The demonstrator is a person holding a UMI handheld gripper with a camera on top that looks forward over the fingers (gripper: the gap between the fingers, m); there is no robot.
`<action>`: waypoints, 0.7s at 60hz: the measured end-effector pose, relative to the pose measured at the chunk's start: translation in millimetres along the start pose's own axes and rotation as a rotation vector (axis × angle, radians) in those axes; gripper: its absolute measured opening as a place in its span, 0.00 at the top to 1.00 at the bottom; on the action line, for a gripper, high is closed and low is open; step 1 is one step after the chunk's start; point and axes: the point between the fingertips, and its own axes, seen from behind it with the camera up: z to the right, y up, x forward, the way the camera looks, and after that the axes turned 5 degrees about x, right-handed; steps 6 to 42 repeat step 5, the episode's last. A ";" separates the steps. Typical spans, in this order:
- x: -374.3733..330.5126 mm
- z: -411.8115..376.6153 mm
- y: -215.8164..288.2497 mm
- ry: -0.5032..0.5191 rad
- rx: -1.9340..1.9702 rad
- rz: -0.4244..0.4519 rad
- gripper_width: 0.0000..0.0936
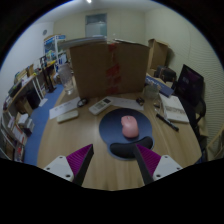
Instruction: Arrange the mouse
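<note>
We see the jaws spread wide, with nothing held between them: the gripper hangs above the near edge of a wooden table, and its two magenta pads stand well apart.

Just ahead of the fingers, and roughly centred between them, lies a round dark mouse pad with a black wrist rest at its near edge. On the pad sits a pink mouse, a little toward the right finger's side and apart from both fingers.

Beyond the mouse pad we find a large brown cardboard box standing upright on the table. In front of the box lie a white remote-like device and, further to the left, a flat white object that we cannot identify. To the right of the mouse pad rests a white keyboard, and beyond it stands a black chair. Along the left side of the room we see shelves crowded with items too small to tell apart.
</note>
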 end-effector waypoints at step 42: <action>-42.8 -23.6 -12.6 0.012 0.055 0.005 0.09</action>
